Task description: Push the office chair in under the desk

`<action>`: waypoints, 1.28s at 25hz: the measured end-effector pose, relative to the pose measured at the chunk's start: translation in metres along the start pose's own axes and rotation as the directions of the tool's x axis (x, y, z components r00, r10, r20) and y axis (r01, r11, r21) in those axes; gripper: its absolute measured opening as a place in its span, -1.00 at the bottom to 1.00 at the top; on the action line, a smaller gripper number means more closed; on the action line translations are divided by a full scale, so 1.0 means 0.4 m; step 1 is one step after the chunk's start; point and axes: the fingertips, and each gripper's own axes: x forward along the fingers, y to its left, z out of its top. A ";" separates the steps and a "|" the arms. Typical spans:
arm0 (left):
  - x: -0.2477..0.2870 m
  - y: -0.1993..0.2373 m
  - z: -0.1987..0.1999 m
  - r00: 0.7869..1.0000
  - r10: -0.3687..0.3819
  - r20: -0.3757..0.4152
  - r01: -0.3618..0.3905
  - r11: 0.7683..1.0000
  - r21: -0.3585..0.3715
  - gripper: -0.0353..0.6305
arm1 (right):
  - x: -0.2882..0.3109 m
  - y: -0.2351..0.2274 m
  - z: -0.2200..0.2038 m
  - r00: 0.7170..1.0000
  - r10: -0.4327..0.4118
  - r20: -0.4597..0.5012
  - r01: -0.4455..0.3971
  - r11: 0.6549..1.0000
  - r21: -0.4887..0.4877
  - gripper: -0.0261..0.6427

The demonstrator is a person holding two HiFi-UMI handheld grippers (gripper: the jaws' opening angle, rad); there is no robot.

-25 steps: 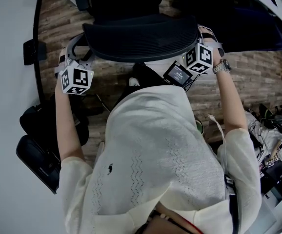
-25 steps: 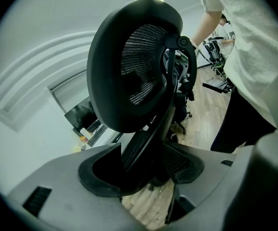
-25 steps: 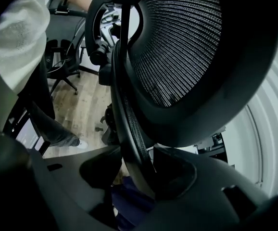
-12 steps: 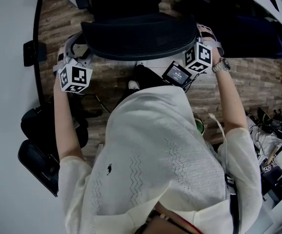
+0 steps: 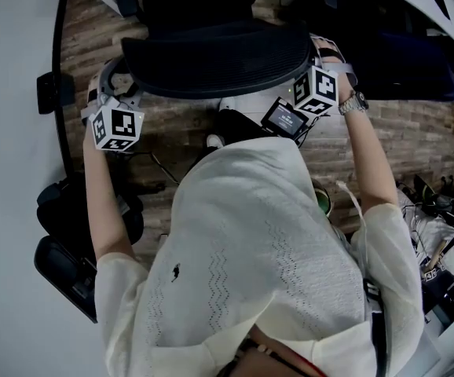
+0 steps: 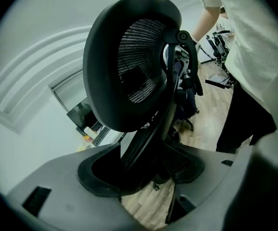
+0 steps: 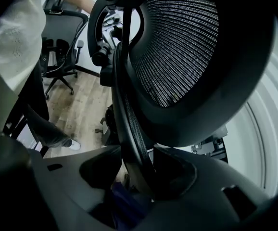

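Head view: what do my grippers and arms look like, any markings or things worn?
The left gripper and right gripper are grey-white, each with a white cube of black square markers. The right also carries a small dark screen. Cream knit top, elbow-length sleeves, silver wristwatch on the right wrist.

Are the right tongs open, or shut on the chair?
Shut on the office chair: the right tongs grip its back's edge from both sides.
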 end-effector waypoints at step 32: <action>0.173 0.120 0.027 0.995 0.021 -0.101 -0.017 0.999 0.041 -0.06 | 0.092 -0.141 -0.047 0.999 0.022 0.043 -0.021 1.000 -0.019 -0.31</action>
